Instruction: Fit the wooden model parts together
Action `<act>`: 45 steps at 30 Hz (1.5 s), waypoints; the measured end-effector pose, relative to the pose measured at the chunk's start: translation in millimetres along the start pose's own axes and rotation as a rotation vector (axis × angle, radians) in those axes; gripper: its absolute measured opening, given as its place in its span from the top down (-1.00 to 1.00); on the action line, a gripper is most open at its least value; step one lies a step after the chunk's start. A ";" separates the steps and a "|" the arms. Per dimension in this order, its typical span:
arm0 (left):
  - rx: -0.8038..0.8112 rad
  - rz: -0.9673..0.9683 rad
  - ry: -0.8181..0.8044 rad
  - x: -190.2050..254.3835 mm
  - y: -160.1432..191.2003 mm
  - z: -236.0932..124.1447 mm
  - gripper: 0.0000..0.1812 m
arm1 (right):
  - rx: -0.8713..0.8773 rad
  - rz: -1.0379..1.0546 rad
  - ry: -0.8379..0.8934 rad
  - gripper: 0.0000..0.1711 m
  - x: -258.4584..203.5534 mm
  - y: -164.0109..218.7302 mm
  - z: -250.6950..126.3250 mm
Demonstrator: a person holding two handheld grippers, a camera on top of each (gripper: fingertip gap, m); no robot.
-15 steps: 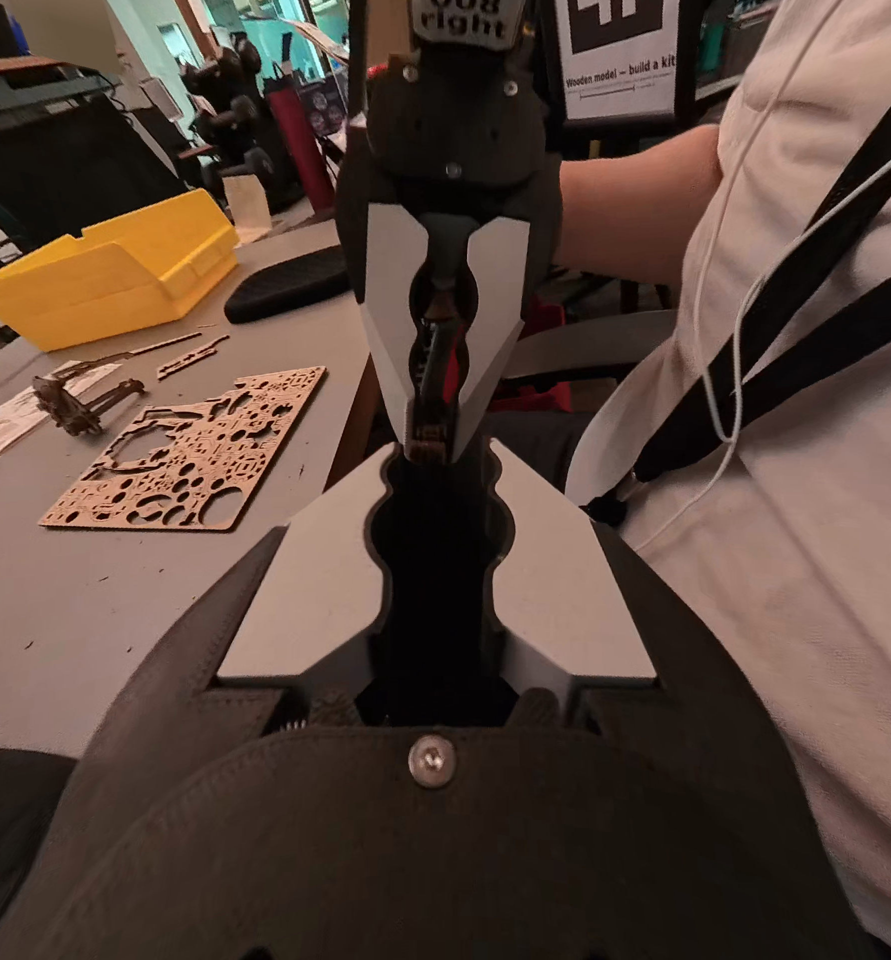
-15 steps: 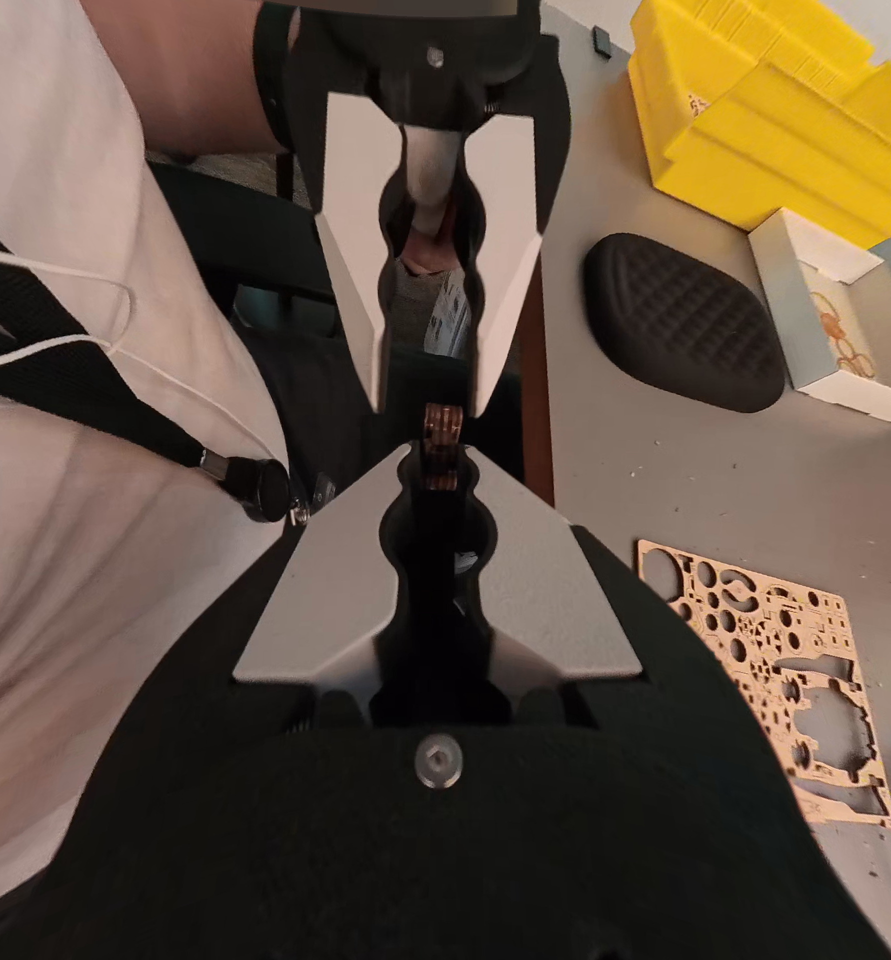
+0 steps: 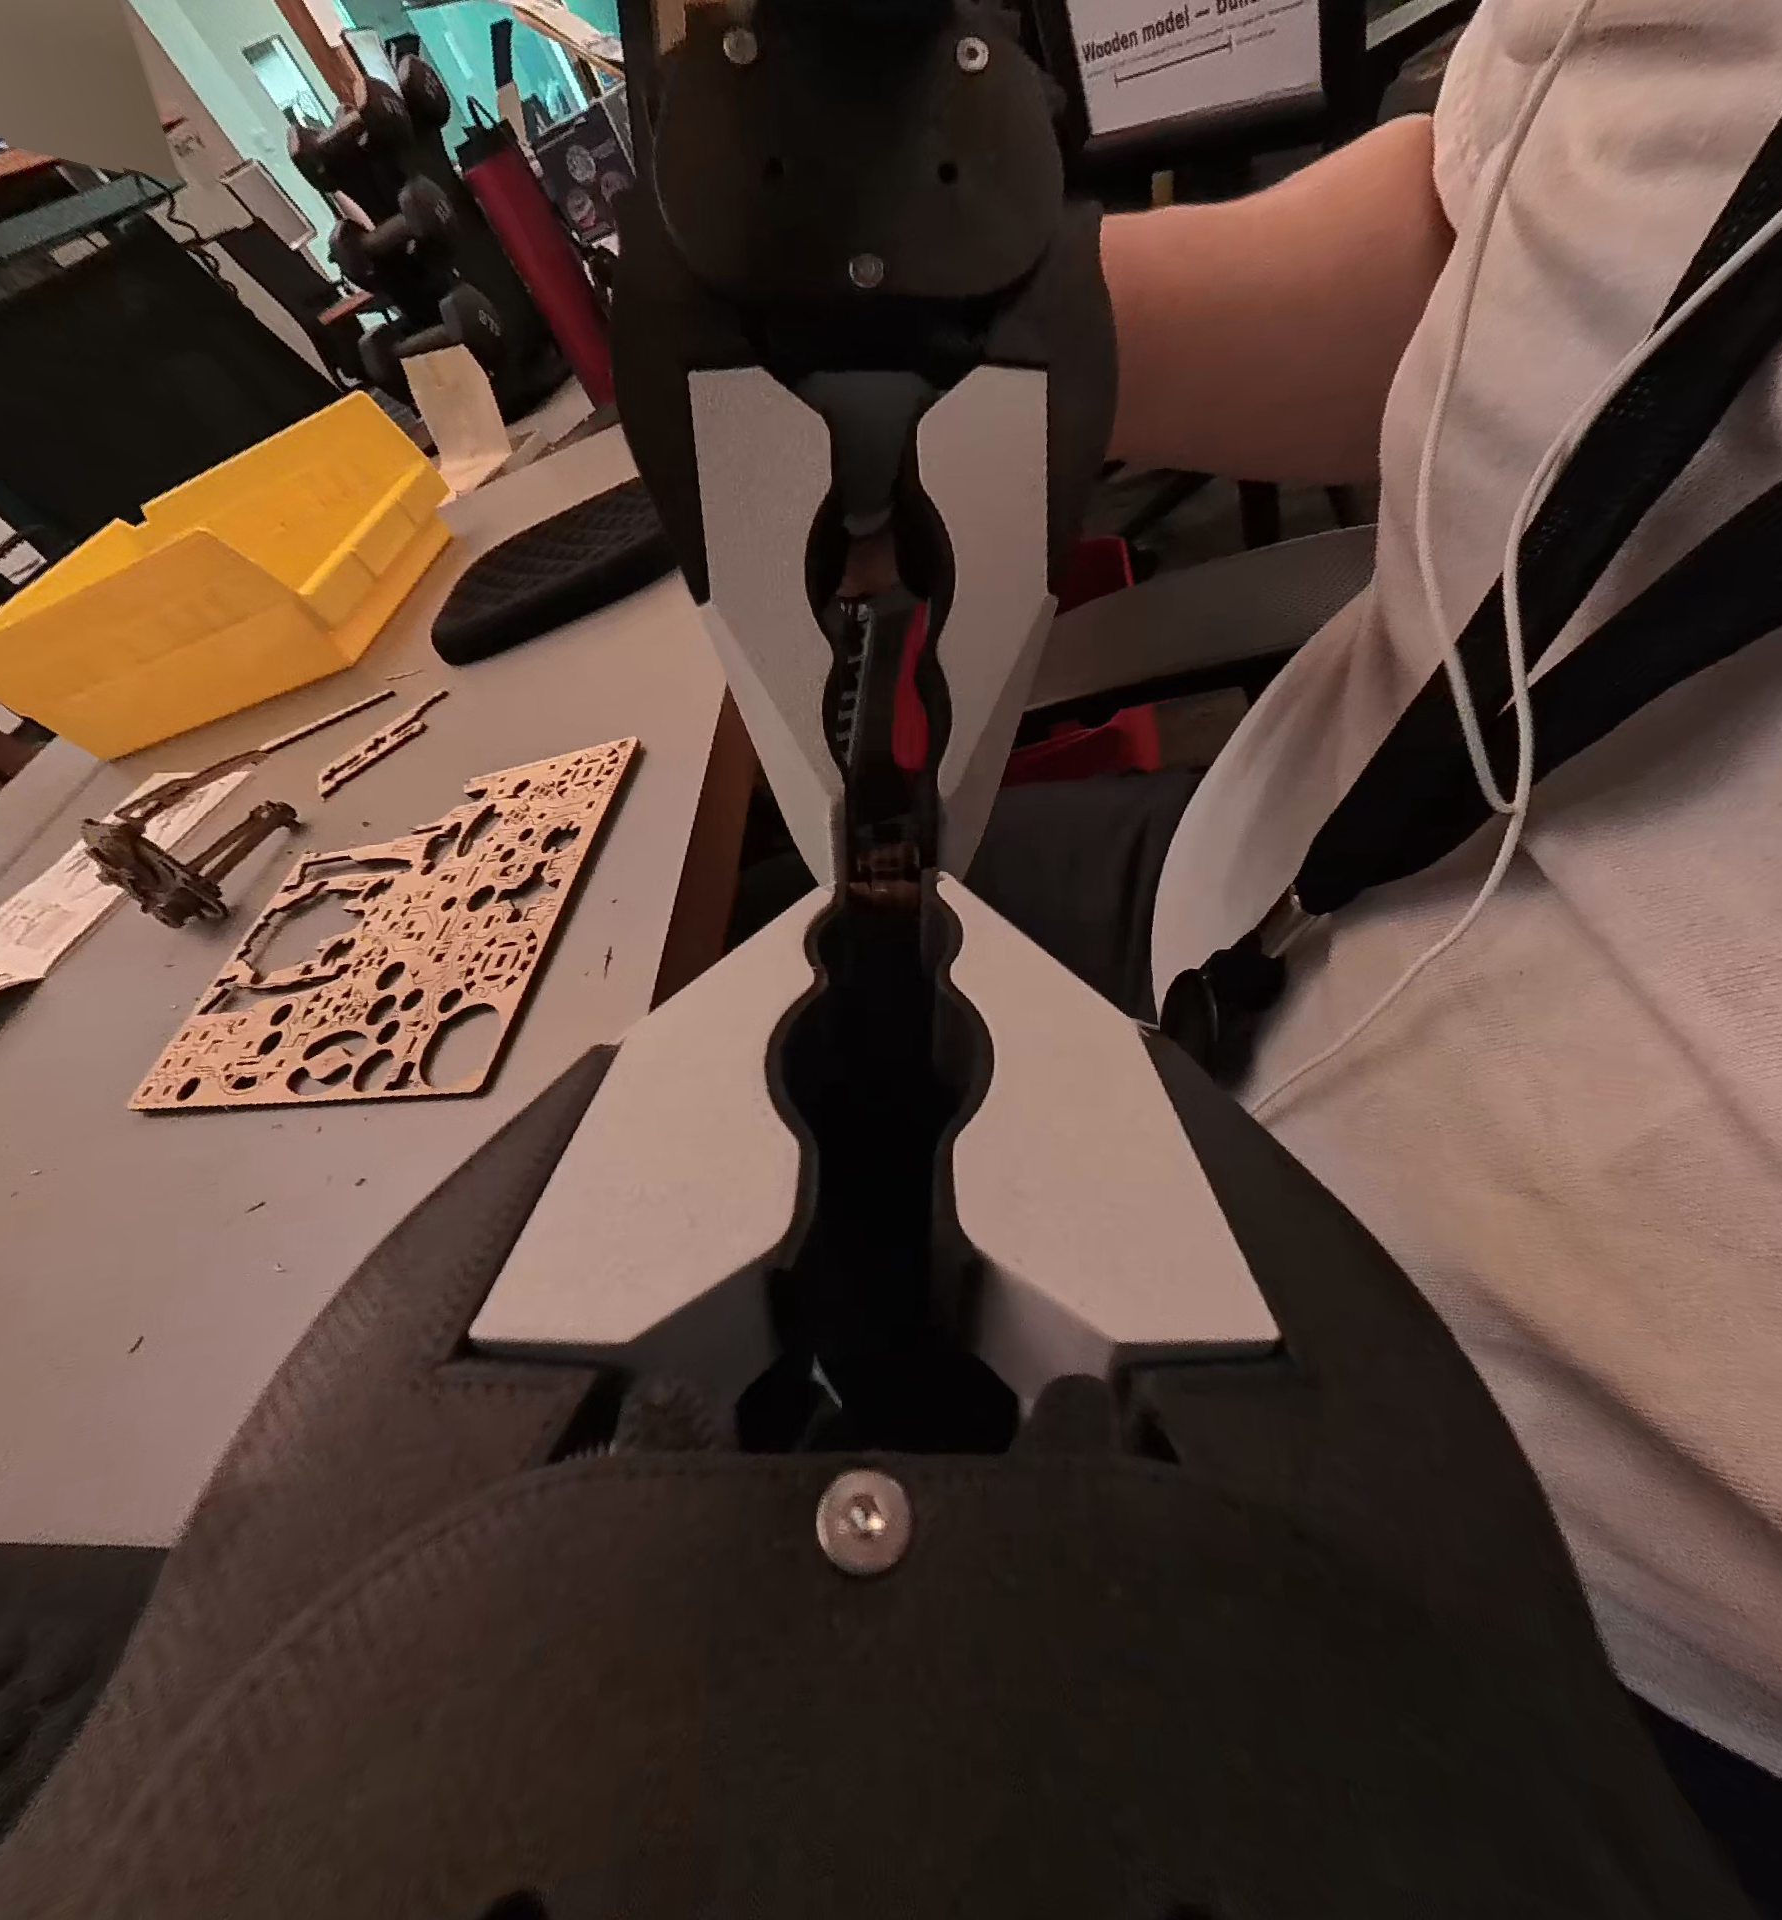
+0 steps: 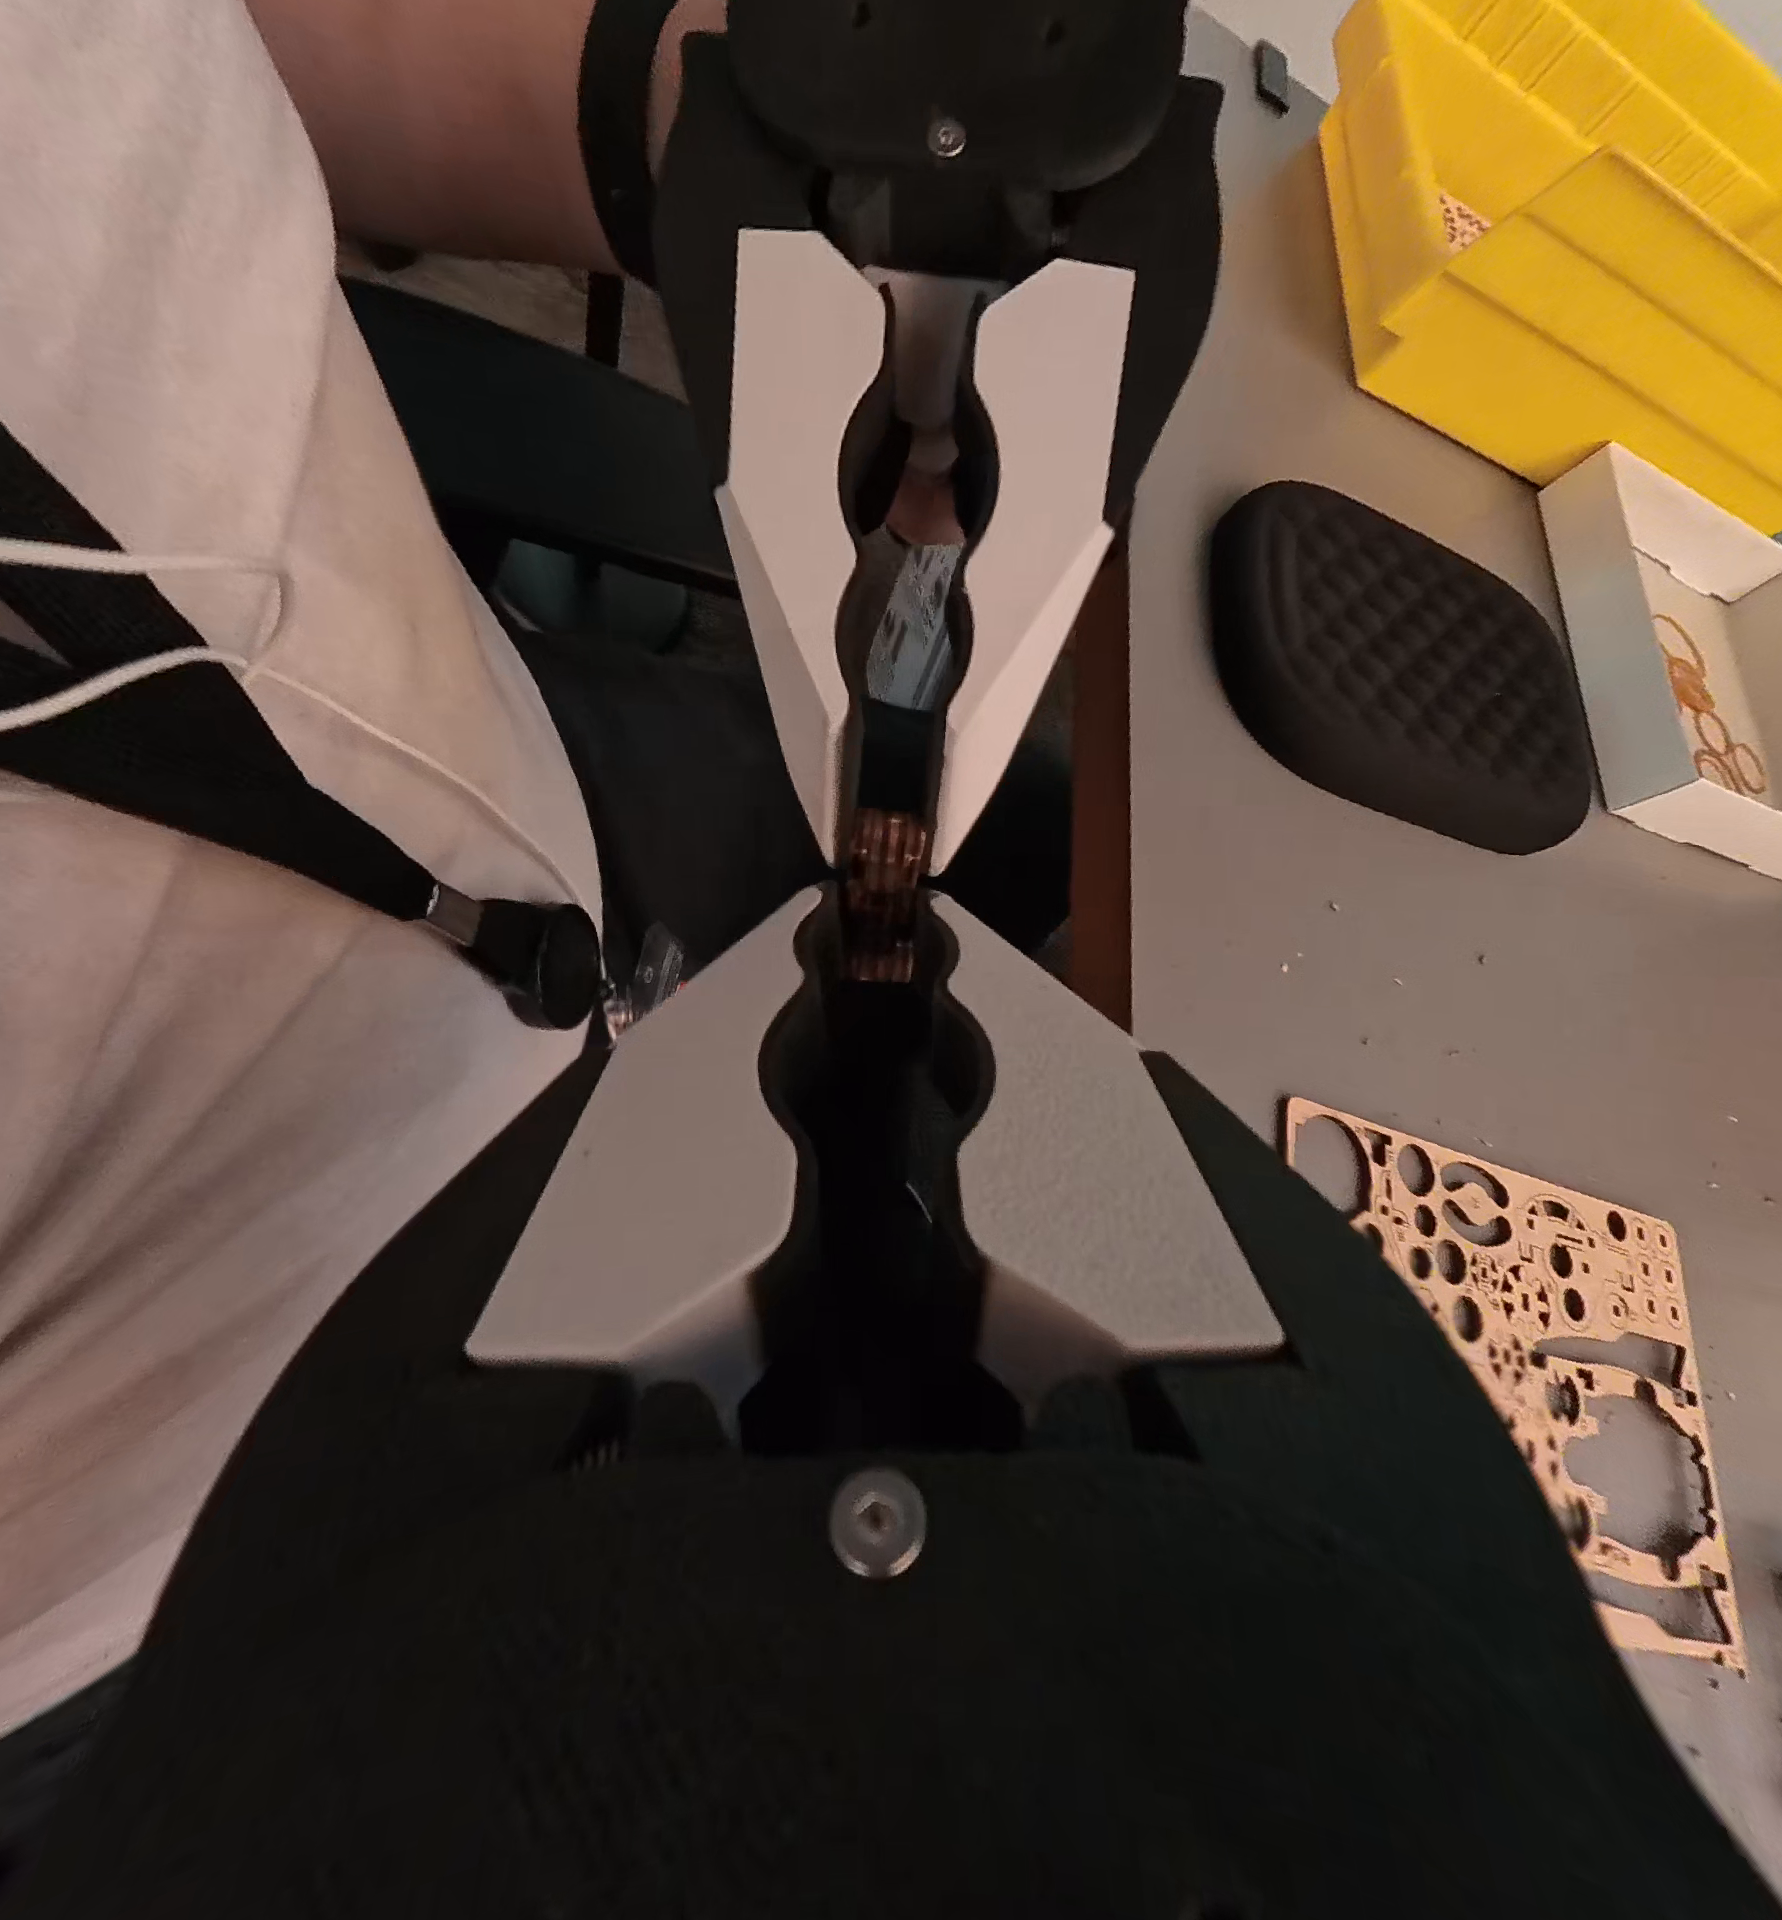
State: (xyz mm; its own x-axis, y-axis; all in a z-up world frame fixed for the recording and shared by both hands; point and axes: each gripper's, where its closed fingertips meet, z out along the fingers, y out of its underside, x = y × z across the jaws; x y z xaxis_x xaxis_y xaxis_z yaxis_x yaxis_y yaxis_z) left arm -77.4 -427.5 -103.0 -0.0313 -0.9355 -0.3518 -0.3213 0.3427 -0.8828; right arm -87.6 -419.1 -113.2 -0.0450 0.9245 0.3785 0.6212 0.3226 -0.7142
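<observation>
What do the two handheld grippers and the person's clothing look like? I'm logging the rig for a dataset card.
Both grippers match: the left gripper and right gripper have rounded black textured bodies with a silver screw, and pale grey wedge-shaped fingers with wavy black inner edges. The person wears a cream short-sleeved shirt crossed by black straps and a thin white cord.

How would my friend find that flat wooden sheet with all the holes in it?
Start at the big yellow bin on the grey table. Nearer the table's edge lies the wooden sheet, flat, pale and full of cut-out holes, unlike the dark half-built model beside it.
</observation>
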 end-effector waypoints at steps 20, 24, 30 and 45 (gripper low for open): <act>0.472 -0.366 -0.086 -15.5 -43.7 -8.7 0.78 | 0.801 0.424 -0.053 0.87 20.6 -61.2 -36.0; 0.472 -0.343 -0.081 -17.1 -49.1 -8.6 0.87 | 0.925 0.514 -0.078 0.88 27.0 -62.6 -40.1; 0.491 -0.301 -0.103 -17.4 -50.3 -14.7 0.88 | 0.901 0.462 -0.070 0.84 27.1 -70.1 -40.7; 0.308 -0.105 -0.202 -18.7 -43.6 -15.1 0.88 | 0.710 0.268 -0.021 0.86 28.0 -81.3 -48.3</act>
State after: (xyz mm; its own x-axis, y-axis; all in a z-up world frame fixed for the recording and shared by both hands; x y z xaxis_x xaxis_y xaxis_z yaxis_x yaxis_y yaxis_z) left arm -77.0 -426.3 -53.2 0.1841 -0.9417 -0.2815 -0.0125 0.2841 -0.9587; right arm -101.6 -429.3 -16.0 0.0170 0.9911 0.1320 -0.0395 0.1326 -0.9904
